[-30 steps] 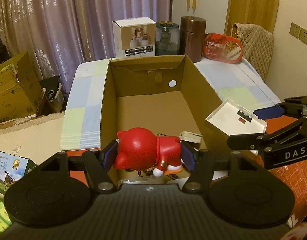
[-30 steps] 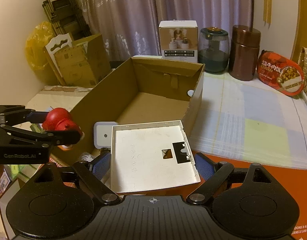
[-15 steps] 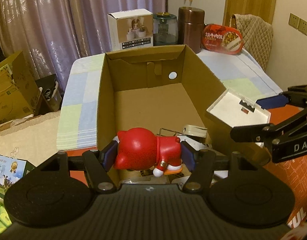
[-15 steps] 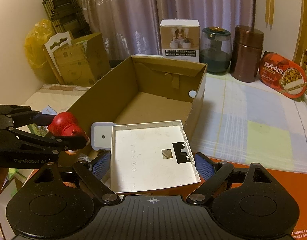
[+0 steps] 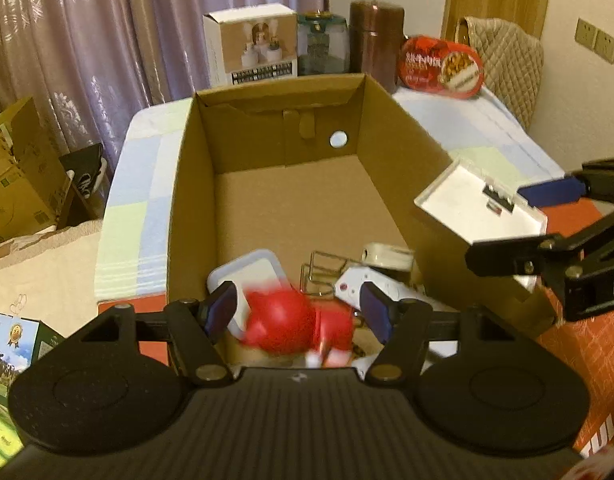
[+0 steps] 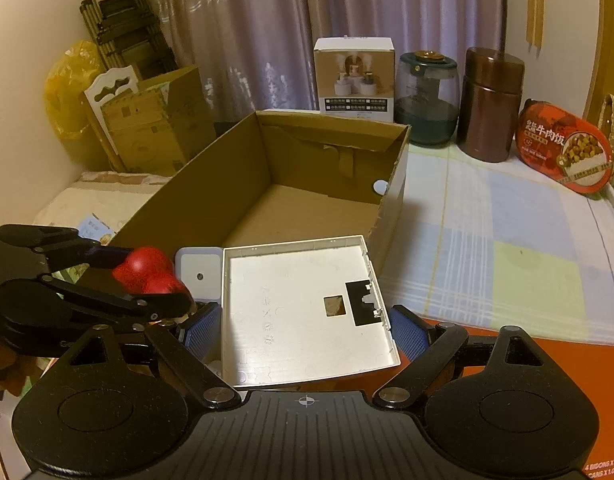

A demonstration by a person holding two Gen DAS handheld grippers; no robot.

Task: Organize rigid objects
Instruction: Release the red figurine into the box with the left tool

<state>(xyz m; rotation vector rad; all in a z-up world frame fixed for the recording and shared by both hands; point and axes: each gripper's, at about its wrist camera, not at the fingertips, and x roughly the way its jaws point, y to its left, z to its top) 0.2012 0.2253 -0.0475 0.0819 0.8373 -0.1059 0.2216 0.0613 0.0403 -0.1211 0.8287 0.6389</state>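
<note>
A red toy figure (image 5: 295, 326) shows blurred between the fingers of my left gripper (image 5: 299, 312), low over the near end of the open cardboard box (image 5: 395, 152). The left jaws are opening, and a gap shows between each blue pad and the figure. The right wrist view shows the figure (image 6: 147, 270) at the box's near left corner, in the left gripper (image 6: 151, 280). My right gripper (image 6: 303, 330) is shut on a flat white plastic panel (image 6: 299, 308), held by its side edges over the box's right wall. The panel (image 5: 463, 204) hangs beside that wall.
The box's near end holds a white square container (image 5: 251, 272), a wire piece (image 5: 323, 268) and a white device (image 5: 371, 284). Behind it on the checked cloth (image 6: 507, 240) stand a white carton (image 6: 355, 76), a glass jar (image 6: 427, 100), a brown canister (image 6: 491, 104) and a red tub (image 6: 563, 156).
The left gripper sank into the box's near end and its jaws widened. The red figure has come loose from the pads and blurs. The right gripper and panel kept still.
</note>
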